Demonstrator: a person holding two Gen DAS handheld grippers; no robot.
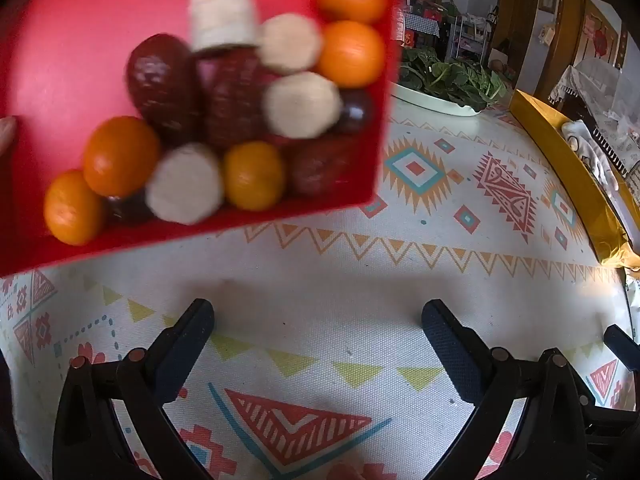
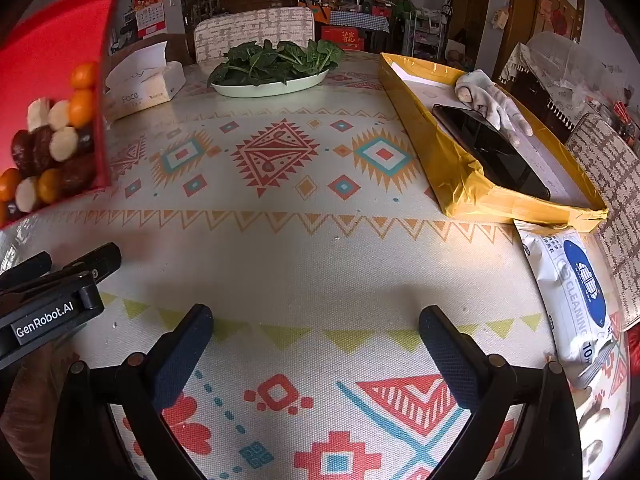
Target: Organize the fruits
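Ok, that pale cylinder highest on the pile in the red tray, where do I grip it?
Probably take the pale cylinder across its curved sides near the upper end, entering the open face of the red tray with the left gripper. It lies atop the dark fruits, with bare tray to its left and above. Its lower right touches another pale piece.

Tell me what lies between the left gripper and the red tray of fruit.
Nothing visible. Only bare patterned tablecloth lies between the open left gripper and the tilted red tray, up and to its left.
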